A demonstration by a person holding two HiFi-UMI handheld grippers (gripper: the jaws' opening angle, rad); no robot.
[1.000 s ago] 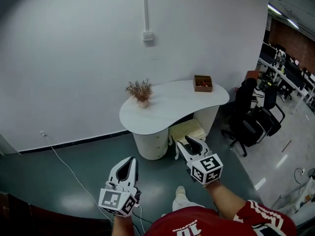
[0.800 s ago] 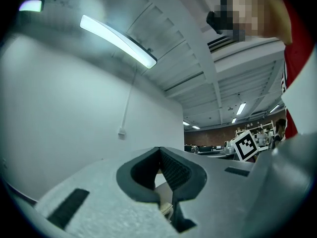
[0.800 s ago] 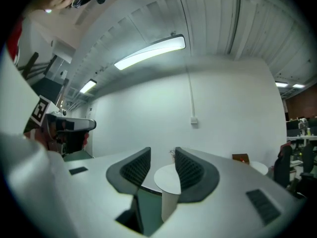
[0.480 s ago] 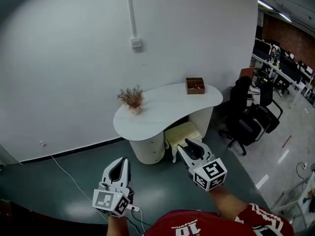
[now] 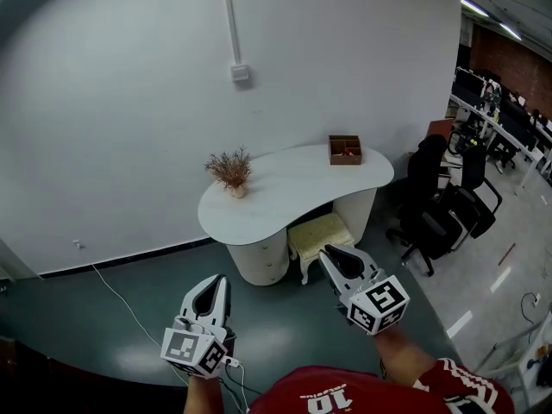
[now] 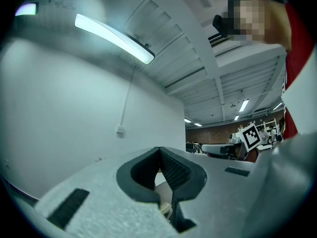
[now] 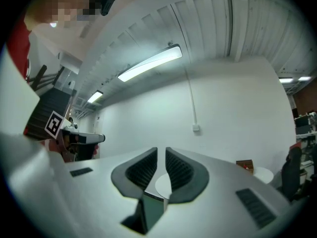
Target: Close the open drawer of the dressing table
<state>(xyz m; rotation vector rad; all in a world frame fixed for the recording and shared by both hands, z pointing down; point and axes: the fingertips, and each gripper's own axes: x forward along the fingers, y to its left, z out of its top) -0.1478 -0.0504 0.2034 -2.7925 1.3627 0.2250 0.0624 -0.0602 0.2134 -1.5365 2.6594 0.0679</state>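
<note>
The white dressing table [image 5: 293, 188] stands against the wall, with a round drawer unit [image 5: 261, 255] under its left end. From here I cannot tell which drawer is open. Both grippers hover well short of the table, above the dark floor. My left gripper [image 5: 216, 281] [image 6: 159, 150] is shut, its tips meeting with nothing held. My right gripper [image 5: 331, 252] [image 7: 161, 156] points at the table. Its jaws have just been closing and now stand a narrow slit apart, with nothing between them.
A cream stool [image 5: 321, 232] sits under the table. A dried plant [image 5: 229, 172] and a wooden box [image 5: 345, 149] stand on top. Black office chairs [image 5: 442, 207] crowd the right. A white cable [image 5: 129, 310] trails over the floor at the left.
Both grippers have drifted slightly, the right one up and to the right. The right gripper's jaws stand closer together than before.
</note>
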